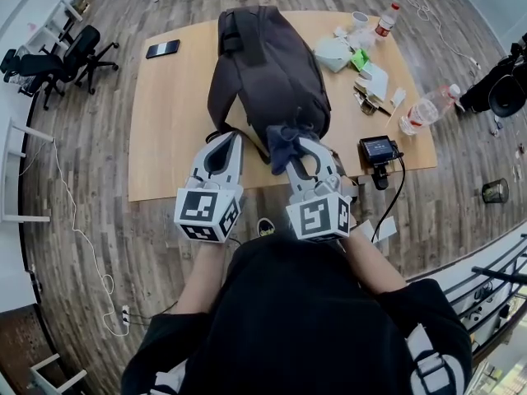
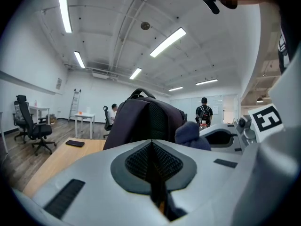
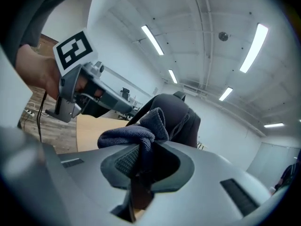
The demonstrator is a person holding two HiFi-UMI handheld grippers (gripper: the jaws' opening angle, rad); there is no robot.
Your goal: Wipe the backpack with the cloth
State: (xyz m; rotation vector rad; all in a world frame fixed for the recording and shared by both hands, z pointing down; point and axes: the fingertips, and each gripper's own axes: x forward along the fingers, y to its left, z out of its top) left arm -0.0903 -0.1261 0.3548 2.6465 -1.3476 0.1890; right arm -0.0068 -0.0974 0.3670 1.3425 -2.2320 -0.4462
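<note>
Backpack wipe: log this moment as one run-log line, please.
left gripper: jaws shut, empty | right gripper: jaws shut on cloth | cloth: at near end of backpack | backpack: on table

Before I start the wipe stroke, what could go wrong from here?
The right gripper pinches only a bunched fold of the cloth; dragging it over the backpack may pull it free.
The left gripper is shut and empty, so nothing steadies the backpack; a push may shift it.
The small screen device sits at the table edge near that gripper; a wide sweep might knock it off.
</note>
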